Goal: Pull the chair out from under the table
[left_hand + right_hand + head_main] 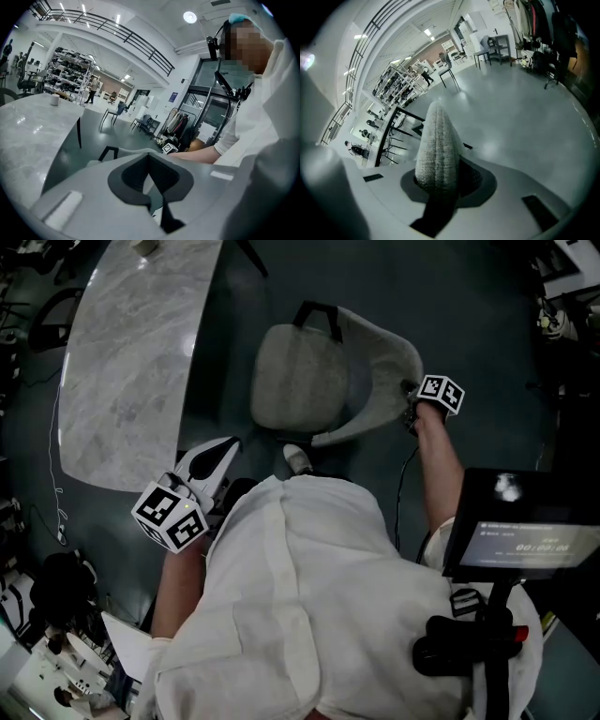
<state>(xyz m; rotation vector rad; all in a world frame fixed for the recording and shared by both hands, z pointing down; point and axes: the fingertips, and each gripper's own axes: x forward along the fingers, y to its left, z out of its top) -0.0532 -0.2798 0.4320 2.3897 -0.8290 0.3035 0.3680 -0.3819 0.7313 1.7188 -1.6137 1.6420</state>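
In the head view the grey upholstered chair (pixel 300 376) stands on the dark floor, to the right of the marble table (pixel 131 362) and clear of its edge. My right gripper (pixel 412 411) is at the right end of the curved backrest (pixel 384 371). In the right gripper view the woven edge of the backrest (pixel 436 150) runs between the jaws, which are shut on it. My left gripper (pixel 217 457) hangs low by the table's near corner, jaws together and holding nothing. In the left gripper view its tips (pixel 150 157) point across the table (pixel 28 136) toward the chair (pixel 108 153).
A small cup (pixel 145 247) stands at the table's far end. A screen on a black stand (pixel 520 535) is close on my right. A shoe (pixel 298 458) is planted just behind the chair. Cables and clutter (pixel 56 474) line the left edge.
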